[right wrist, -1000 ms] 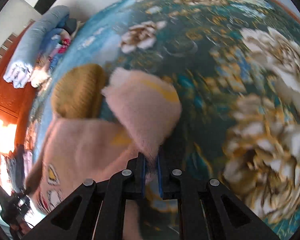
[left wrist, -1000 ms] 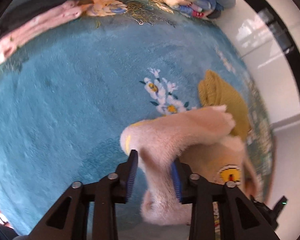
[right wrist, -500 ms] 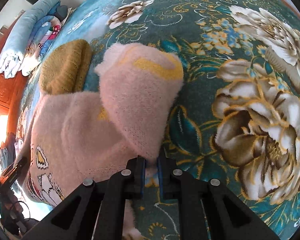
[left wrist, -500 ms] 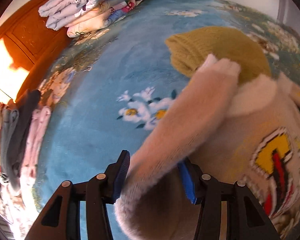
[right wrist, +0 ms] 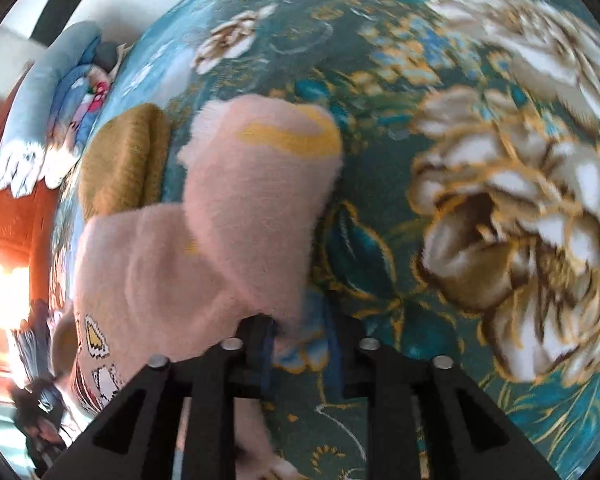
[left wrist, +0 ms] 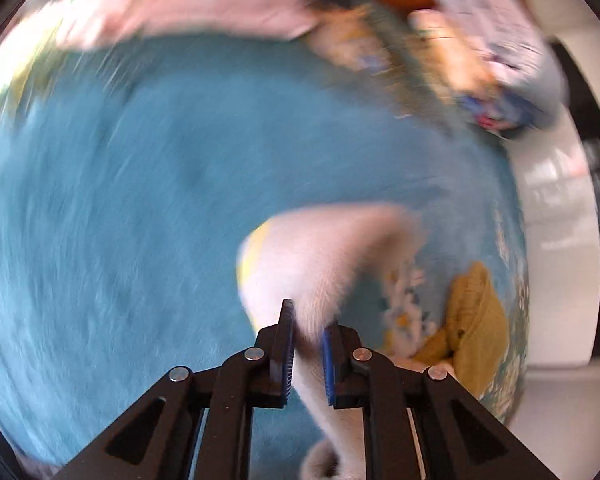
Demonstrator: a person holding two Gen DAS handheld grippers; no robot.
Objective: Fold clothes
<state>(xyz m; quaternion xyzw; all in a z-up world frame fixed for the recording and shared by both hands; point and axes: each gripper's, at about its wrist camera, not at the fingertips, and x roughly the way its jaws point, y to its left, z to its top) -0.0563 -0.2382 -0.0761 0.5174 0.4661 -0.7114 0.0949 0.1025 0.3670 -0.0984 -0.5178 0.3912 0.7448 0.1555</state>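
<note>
Now your left gripper (left wrist: 308,344) is clamped tight on the pink sweater (left wrist: 324,256): the two blue pads pinch a fuzzy sleeve that rises out of the jaws and curls over to the right, its yellow-trimmed cuff showing on the left side. All of it hangs over the blue blanket (left wrist: 120,220), and this view is badly smeared, so details are soft. Farther right in the same view, a small white flower print sits on the blanket, then a mustard knit garment (left wrist: 476,320) lies just beside it near the blanket's edge. Up at the top right, a blurred stack of folded bedding (left wrist: 496,52) rests at the far end.

Over in your right camera, starting at the left edge, that same bedding (right wrist: 48,116) lies against an orange-brown wooden panel. Next comes the mustard knit (right wrist: 120,164), with the sweater's body (right wrist: 148,280) touching its lower side. The sweater's other sleeve is folded up into a rounded hump, yellow stripe on top. Your right gripper (right wrist: 302,348) is opening: the jaws stand a little apart, the sleeve's lower edge brushes the left pad, and the right pad is clear of the cloth. To the right, only big white and gold flowers on the teal blanket (right wrist: 500,200).
</note>
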